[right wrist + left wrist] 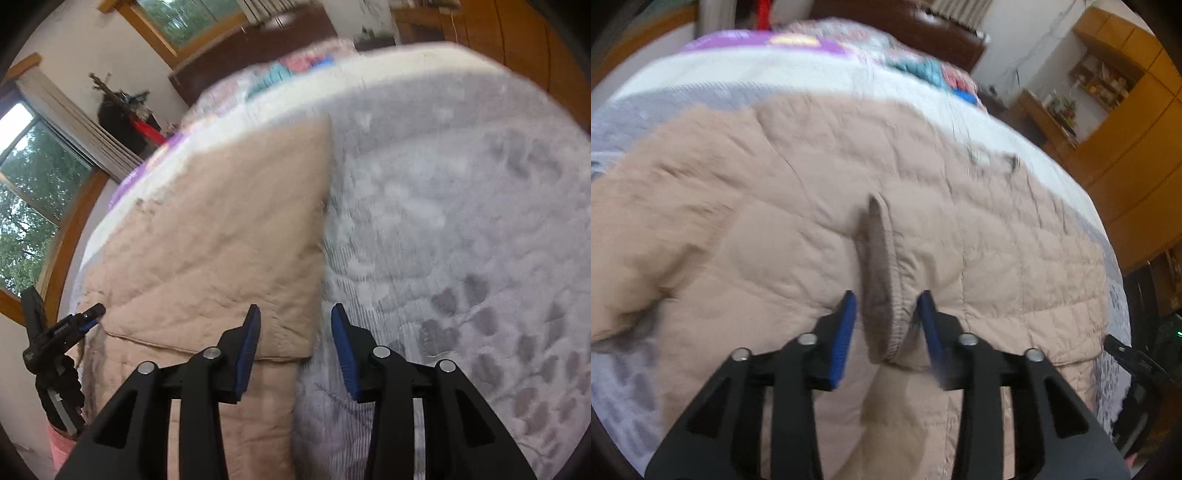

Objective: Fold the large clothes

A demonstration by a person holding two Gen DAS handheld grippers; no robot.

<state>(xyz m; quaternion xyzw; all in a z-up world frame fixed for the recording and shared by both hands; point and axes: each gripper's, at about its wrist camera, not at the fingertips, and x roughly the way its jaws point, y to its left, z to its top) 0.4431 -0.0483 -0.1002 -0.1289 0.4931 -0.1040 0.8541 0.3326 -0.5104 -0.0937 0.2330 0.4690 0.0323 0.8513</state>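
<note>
A beige quilted jacket [775, 221] lies spread on the bed. Its sleeve ends in a grey-brown knit cuff [882, 288], folded over the body. My left gripper [888, 306] hovers over that cuff, open, with the cuff between its blue pads [846, 332] and a small gap on each side. In the right wrist view the jacket [221, 240] shows a straight folded edge. My right gripper [295, 317] is open above the jacket's near corner and grips nothing. The left gripper [86, 317] also shows at the far left there, held by a gloved hand [59, 391].
The grey patterned bedspread [443, 221] stretches to the right of the jacket. Colourful folded bedding [923, 66] lies by the dark headboard [923, 33]. Wooden cupboards [1137, 147] stand beyond the bed's right side, and windows [33, 184] on the other side.
</note>
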